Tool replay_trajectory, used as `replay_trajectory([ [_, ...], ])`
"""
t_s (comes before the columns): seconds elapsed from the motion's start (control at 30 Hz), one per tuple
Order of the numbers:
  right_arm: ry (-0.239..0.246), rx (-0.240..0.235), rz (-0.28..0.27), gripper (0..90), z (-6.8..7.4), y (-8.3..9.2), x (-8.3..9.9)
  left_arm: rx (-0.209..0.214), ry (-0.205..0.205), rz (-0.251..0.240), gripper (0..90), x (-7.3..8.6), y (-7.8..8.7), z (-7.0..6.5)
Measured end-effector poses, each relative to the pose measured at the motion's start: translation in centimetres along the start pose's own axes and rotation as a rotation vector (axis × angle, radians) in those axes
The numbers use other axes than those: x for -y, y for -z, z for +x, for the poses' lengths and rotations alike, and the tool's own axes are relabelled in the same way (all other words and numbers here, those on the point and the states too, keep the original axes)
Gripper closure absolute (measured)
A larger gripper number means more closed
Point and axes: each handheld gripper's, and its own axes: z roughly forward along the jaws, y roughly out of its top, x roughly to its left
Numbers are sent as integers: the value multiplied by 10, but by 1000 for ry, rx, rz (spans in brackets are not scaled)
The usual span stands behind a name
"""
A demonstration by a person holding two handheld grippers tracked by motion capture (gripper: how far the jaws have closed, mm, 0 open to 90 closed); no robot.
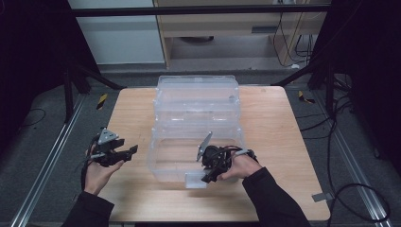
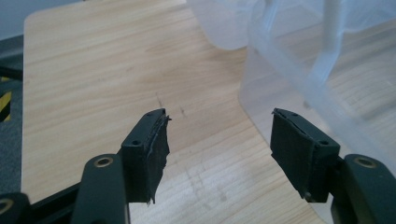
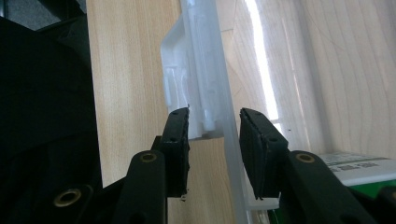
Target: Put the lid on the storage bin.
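A large clear plastic box (image 1: 165, 158) stands in the middle of the wooden table (image 1: 274, 123); nothing in it can be made out through the walls. Its white front latch (image 1: 194, 180) sticks out from the near wall. My right gripper (image 1: 208, 178) comes in from the right at that near wall. In the right gripper view its jaws straddle the latch (image 3: 187, 70) and the wall, my right gripper (image 3: 215, 126) shut on them. Left of the box, over bare wood, my left gripper (image 1: 131, 150) is held open with nothing between its jaws, as the left gripper view confirms (image 2: 219, 135). The box corner (image 2: 280, 79) is just to its right.
The table's near edge runs close under both forearms. Black frame struts, floor rails and loose cables (image 1: 350, 189) surround the table. A green and white printed item (image 3: 369, 172) shows at the lower right of the right gripper view.
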Motion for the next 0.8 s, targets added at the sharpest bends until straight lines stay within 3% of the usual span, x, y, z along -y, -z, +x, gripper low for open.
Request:
replay_trajectory([
  [0.1, 0, -1, -1, 636, 0, 0, 0, 14, -12, -15, 360, -7, 2, -1],
  [0.33, -3, -6, 5, 635, 0, 0, 1, 56, -87, -50, 362, -32, 6, -5],
  [0.6, 2, -7, 4, 635, 0, 0, 1, 126, -206, -69, 361, -59, 8, -7],
  [0.8, 2, -6, 5, 635, 0, 0, 1, 160, -239, -75, 363, -76, 11, -6],
])
